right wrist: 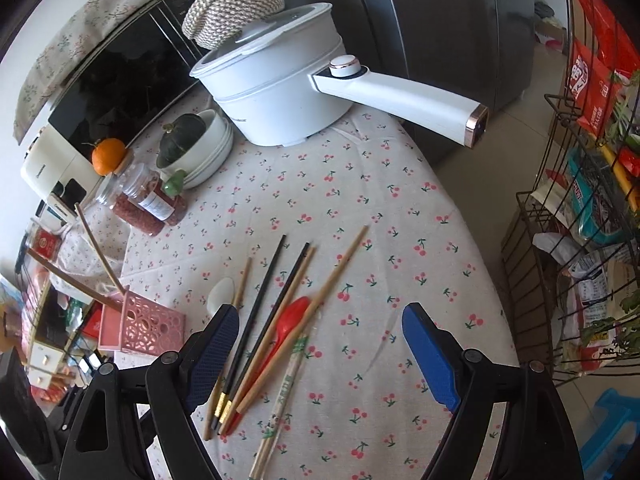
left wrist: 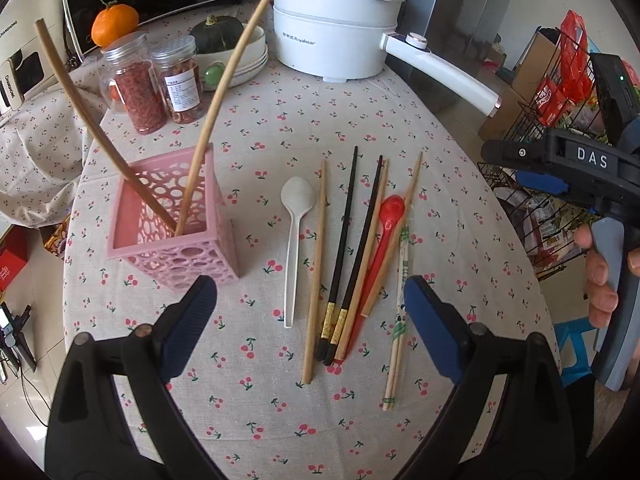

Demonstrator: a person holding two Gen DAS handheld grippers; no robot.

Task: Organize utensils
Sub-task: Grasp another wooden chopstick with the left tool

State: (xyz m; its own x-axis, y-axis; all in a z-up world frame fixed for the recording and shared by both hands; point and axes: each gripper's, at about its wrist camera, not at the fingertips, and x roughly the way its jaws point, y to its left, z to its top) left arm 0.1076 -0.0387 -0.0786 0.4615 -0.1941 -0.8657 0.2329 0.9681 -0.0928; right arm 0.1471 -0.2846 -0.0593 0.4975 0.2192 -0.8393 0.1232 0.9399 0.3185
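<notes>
In the right wrist view the near ends of the black chopsticks (right wrist: 260,316) and most of the white spoon (right wrist: 221,294) are hidden behind a pad of the right tongs (right wrist: 322,354). Both the right tongs and the left tongs (left wrist: 312,320) tilt steeply down over the table (left wrist: 400,96), spread wide and empty. The utensils lie loose on the cloth beside the pink holder (left wrist: 168,220), which holds two long sticks.

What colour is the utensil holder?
Pink, with round cut-out holes; clearest in the left wrist view.
</notes>
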